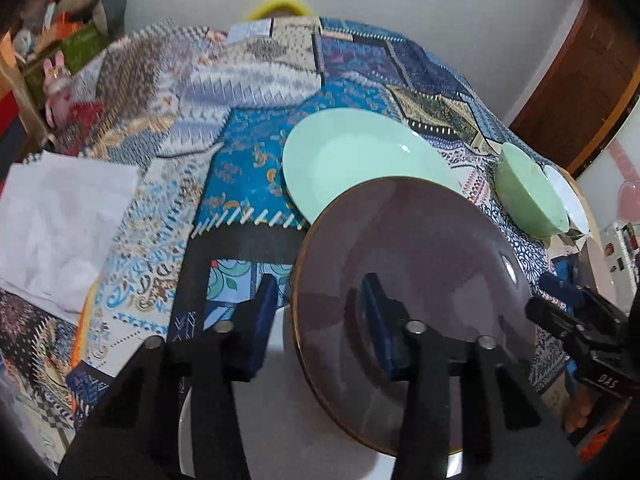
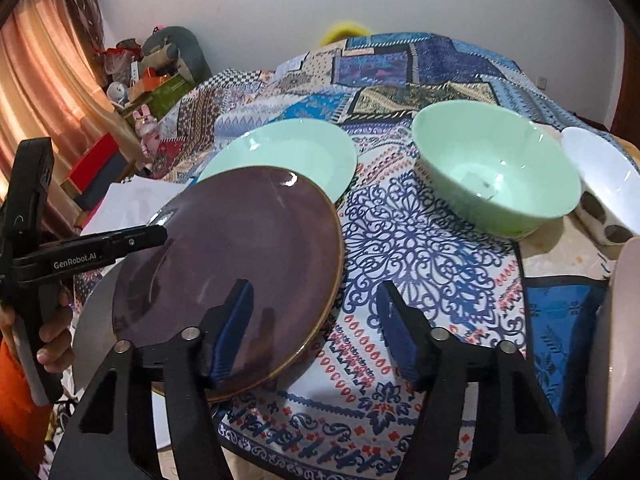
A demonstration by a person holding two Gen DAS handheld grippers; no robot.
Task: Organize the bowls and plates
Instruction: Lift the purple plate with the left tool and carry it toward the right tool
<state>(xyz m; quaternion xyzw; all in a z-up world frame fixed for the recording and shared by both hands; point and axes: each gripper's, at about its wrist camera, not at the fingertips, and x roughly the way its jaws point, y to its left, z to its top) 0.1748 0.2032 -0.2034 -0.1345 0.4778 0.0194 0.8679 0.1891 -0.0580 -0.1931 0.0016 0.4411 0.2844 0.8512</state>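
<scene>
I read even, moderately bright indoor light in both views, no hard shadows. Small glare spots sit on the brown plate [image 2: 236, 264], the green plate [image 1: 360, 156] and the green bowl [image 2: 496, 176]. Fisheye bending curves the tablecloth [image 2: 420, 240] and darkens all corners. The left wrist view is softly blurred, worst far left; near gripper parts look slightly soft.

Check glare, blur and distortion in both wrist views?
Left wrist: motion-smeared cloth and toys at left, a small highlight on the brown plate, heavy fisheye bending. Right wrist: sharper, with specular glints on the brown plate's far rim and in the green bowl; dark vignette corners.
</scene>
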